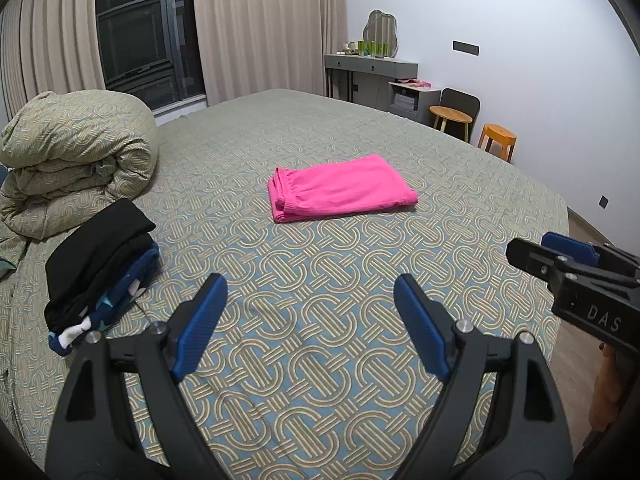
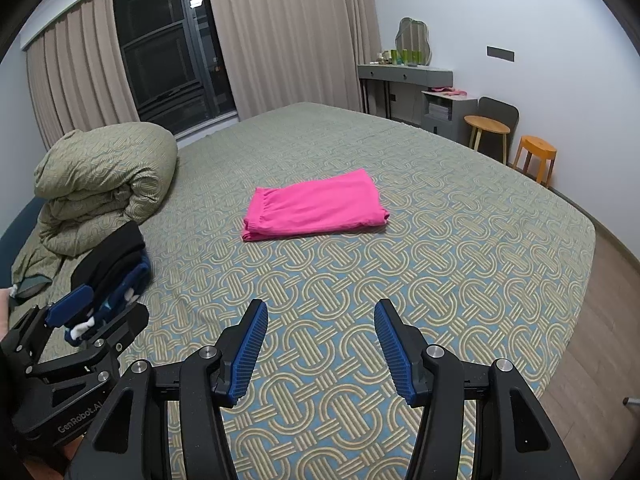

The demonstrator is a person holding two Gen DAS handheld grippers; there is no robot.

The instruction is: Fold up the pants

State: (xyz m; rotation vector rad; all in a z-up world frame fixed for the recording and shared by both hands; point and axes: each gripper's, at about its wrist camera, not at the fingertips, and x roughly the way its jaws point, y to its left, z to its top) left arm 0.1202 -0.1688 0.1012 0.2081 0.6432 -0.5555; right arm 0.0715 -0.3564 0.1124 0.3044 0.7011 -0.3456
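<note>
With your left gripper (image 1: 308, 300) and right gripper (image 2: 320, 326) agape and empty, a careless snag would unfold the pink pants (image 1: 340, 188).

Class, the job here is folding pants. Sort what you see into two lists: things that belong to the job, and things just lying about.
Belongs to the job:
- bright pink folded pants on the patterned bedspread
- left gripper, open
- right gripper, open

Just lying about:
- rolled green patterned duvet
- stack of black and navy folded clothes
- orange plastic stool
- round wooden side table
</note>
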